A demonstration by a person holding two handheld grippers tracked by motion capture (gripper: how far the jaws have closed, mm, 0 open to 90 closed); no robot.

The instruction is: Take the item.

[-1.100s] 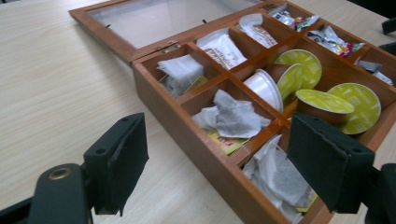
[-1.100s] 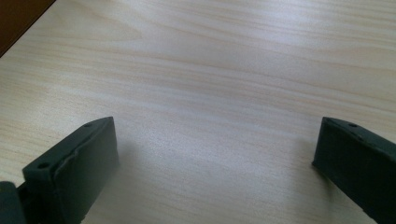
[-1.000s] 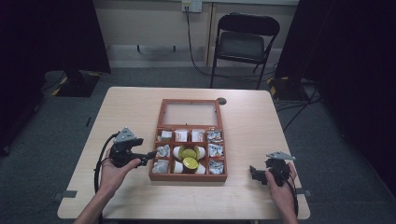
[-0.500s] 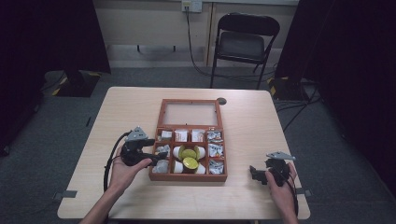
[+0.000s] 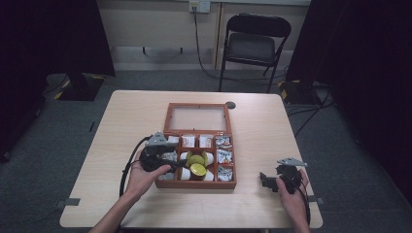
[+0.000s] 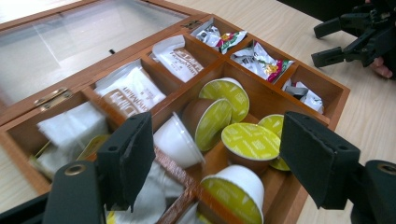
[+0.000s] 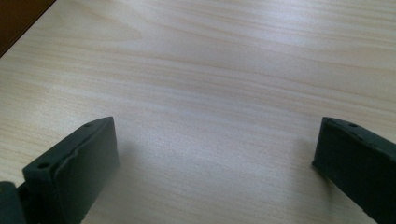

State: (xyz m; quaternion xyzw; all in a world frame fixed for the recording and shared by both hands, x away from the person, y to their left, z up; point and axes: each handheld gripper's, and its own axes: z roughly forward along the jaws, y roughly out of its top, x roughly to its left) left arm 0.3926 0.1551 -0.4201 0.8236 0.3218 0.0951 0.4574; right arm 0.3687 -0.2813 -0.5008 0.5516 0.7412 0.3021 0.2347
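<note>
An open wooden box (image 5: 200, 185) sits mid-table with its glass lid (image 5: 197, 118) laid back. Its compartments hold white sachets (image 6: 128, 91), foil packets (image 6: 259, 60) and coffee capsules with yellow-green lids (image 6: 250, 140). My left gripper (image 5: 183, 164) reaches over the box's left side towards the capsules. Its jaws (image 6: 219, 156) have just been closing but stand apart. Several capsules lie beyond the gap, and the pads touch none of them. My right gripper (image 5: 265, 180) rests open near the front right of the table (image 7: 215, 70), with nothing between its jaws (image 7: 215, 158).
A small dark round disc (image 5: 230, 105) lies on the table just behind the box's right corner. A folding chair (image 5: 255, 43) stands beyond the far edge. Black cable (image 5: 127, 165) loops from the left gripper. The right gripper (image 6: 355, 39) shows far off in the left gripper view.
My left gripper has moved right, from the table beside the box to over its capsule compartments. The right gripper has stayed where it was.
</note>
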